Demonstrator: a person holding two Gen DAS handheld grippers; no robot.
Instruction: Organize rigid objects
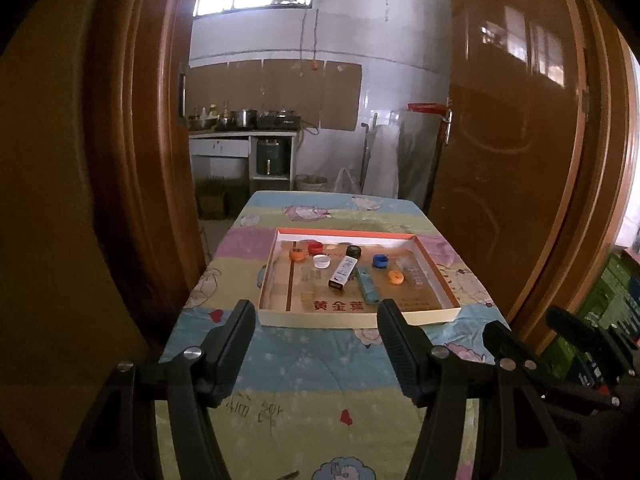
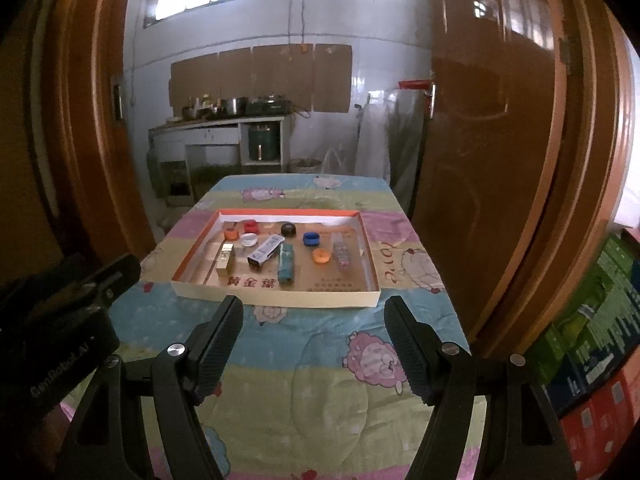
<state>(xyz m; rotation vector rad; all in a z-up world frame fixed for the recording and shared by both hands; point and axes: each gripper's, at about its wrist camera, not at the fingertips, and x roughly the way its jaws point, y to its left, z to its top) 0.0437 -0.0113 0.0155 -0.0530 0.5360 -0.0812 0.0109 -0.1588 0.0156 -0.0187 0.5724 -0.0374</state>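
Holding both grippers, left & right, jaws wide apart, empty, we see teal box in tray w/ long axis pointing away from us.

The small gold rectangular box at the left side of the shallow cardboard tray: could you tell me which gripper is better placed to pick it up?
Probably left. The gold rectangular box lies on the tray's left side; the left gripper, open and empty, sits left of the equally open right gripper.
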